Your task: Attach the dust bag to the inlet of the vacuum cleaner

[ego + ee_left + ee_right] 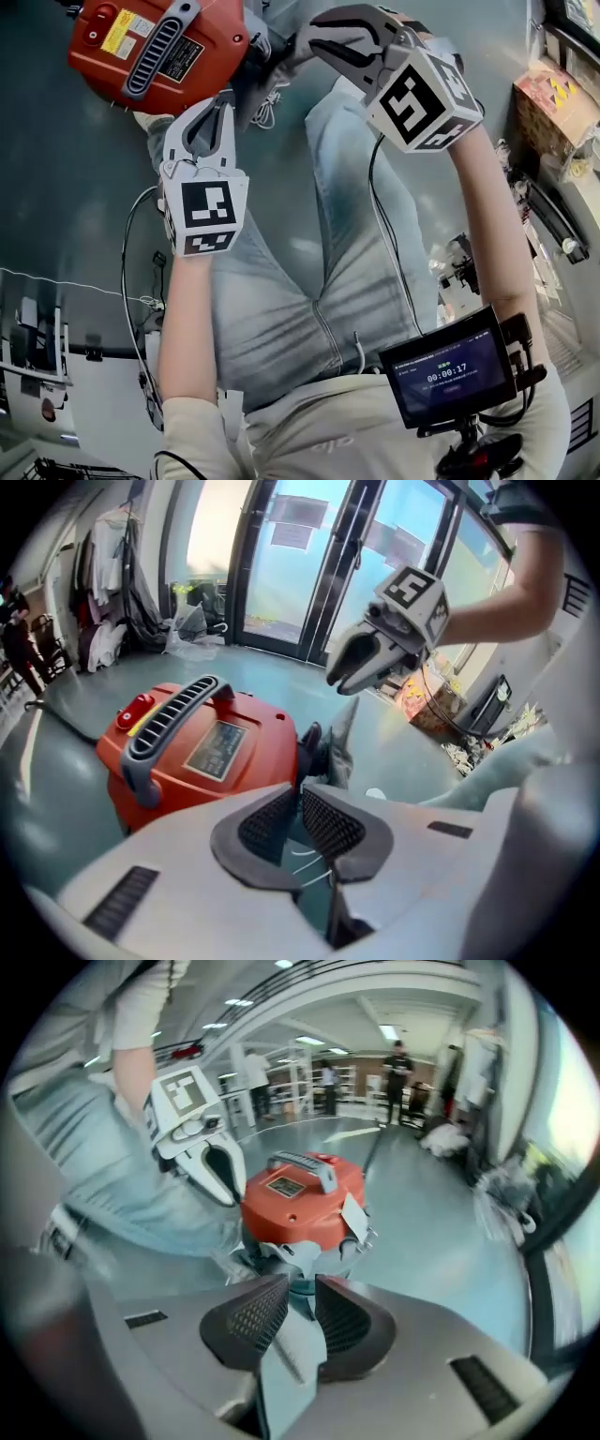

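Person wore a cream top point(328, 441) w/ loose cream sleeves point(192, 427) & pale blue jeans point(281, 300), faded, seams showing. Left gripper point(300, 803) & right gripper point(300, 1297) were pale grey plastic shells w/ dark grey pads point(267, 822), mesh-textured on the inner faces, & small slotted vents on the sides. Each carried a white cube point(204, 211) printed w/ black square markers. Thin black cables point(126, 281) trailed from both. A small black-framed screen point(448, 367) on a bracket showed white digits on dark blue
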The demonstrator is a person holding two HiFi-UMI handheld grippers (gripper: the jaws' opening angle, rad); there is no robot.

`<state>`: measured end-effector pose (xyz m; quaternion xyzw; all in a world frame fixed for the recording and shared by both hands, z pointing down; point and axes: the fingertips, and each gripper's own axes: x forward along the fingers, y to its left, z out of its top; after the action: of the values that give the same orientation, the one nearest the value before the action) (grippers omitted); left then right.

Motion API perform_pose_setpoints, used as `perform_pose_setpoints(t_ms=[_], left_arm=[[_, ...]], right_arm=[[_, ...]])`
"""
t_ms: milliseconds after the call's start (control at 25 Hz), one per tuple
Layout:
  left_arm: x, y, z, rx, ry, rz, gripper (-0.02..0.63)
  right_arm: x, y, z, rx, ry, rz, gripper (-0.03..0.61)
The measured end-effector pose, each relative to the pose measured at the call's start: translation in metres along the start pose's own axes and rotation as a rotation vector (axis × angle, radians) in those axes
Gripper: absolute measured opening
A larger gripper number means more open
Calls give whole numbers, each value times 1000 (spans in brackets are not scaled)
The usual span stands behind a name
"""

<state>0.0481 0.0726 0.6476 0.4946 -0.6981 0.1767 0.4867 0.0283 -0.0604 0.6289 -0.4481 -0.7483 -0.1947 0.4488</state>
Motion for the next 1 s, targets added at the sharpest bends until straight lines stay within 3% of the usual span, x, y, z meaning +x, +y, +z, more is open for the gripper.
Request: perform_pose_setpoints(t_ms=[80, 160, 280, 320, 360, 440, 600, 720, 800, 840, 920, 1000], left_arm=[[-8, 10, 4, -12, -7, 12, 24], [-11, 15, 2, -18, -1, 12, 24], [-8, 16, 1, 0, 13, 14, 23], [-8, 16, 1, 6, 18, 14, 23], [-8, 15, 1, 7, 24, 10, 24], [-8, 13, 2, 8, 32, -4, 23], [-6, 7, 0, 32, 45, -23, 24], [-6, 7, -1, 22, 44, -19, 23], [-9, 8, -2, 7, 41, -14, 23], [-10, 8, -2, 5, 40, -12, 24], [-12, 7, -3, 8, 41, -13, 23], [-11, 7, -5, 9, 45, -12, 23]], right_arm=[[-10, 5, -23, 255, -35, -98, 71], [-6, 30, -58, 443, -18, -160, 71], [23, 63, -75, 515, 5, -161, 89], [33, 66, -71, 525, -3, -159, 194], [41, 65, -64, 542, -23, -159, 234], [53, 62, -47, 562, -63, -157, 235], [71, 51, -36, 474, 9, -146, 235], [64, 47, -39, 493, -5, -124, 235], [40, 47, -47, 473, -1, -185, 235], [25, 45, -54, 397, 36, -243, 235], [3, 37, -66, 123, 164, -347, 235], [1, 25, -68, -133, 259, -359, 233]])
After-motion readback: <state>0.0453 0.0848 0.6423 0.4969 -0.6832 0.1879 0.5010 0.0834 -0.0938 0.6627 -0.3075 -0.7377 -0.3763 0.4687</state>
